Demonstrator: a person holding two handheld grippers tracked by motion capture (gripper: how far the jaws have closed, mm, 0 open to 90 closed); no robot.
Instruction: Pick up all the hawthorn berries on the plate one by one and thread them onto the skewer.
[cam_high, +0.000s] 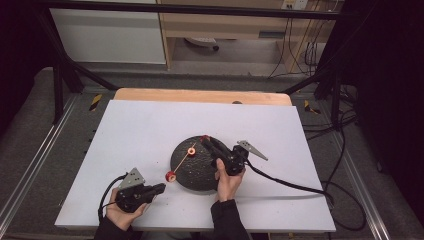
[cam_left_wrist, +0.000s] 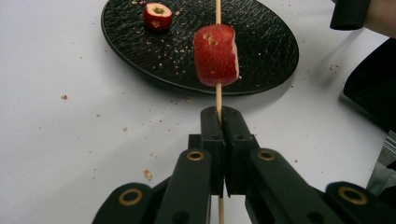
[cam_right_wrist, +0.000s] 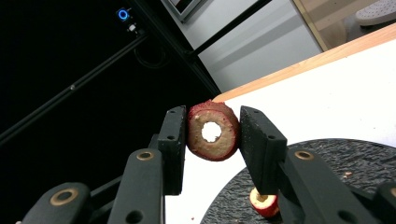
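The left tool (cam_left_wrist: 219, 116) is clamped on a thin wooden skewer (cam_left_wrist: 218, 95), which runs out over the black plate (cam_left_wrist: 261, 70) on the white tabletop (cam_left_wrist: 70, 116). A red fruit piece (cam_left_wrist: 216, 55) sits threaded just beyond the jaws. The right tool (cam_right_wrist: 212, 133) pinches a cored red slice (cam_right_wrist: 213, 130), pale inside, seemingly near the skewer's far tip. Another piece (cam_left_wrist: 157, 16) lies on the plate.
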